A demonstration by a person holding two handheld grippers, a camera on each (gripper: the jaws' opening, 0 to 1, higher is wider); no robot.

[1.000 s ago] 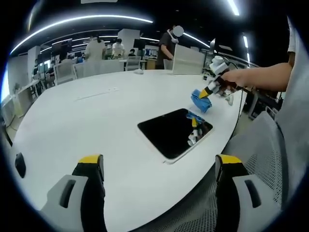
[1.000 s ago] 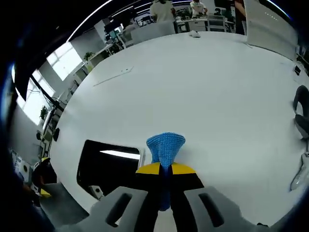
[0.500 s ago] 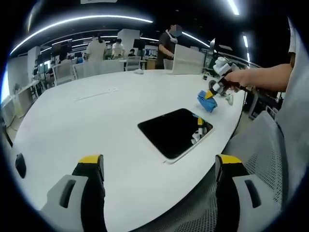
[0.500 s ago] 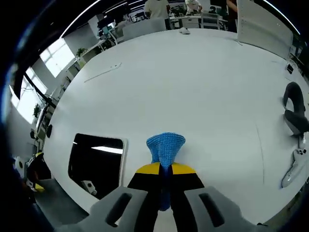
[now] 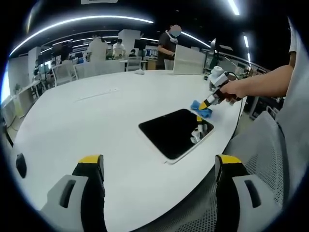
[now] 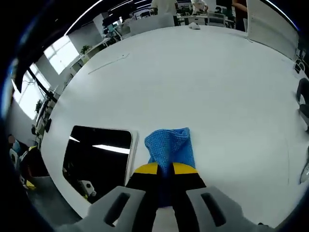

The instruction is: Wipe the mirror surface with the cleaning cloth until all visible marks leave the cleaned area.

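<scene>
A dark rectangular mirror with a pale frame lies flat on the white table, near its edge. In the right gripper view the mirror is at the lower left and reflects ceiling lights. My right gripper is shut on a blue cleaning cloth, whose free end touches the table just right of the mirror's corner. In the left gripper view the right gripper holds the cloth down by the mirror's far corner. My left gripper stands open above the near table edge, with nothing between its jaws.
A hand and sleeve hold the right gripper. A grey mesh chair sits at the table's near right. A white screen and people stand at the far side. A dark headset lies at the right.
My right gripper has come down with the cloth, which now rests spread on the table beside the mirror's corner. The left gripper has stayed put.
</scene>
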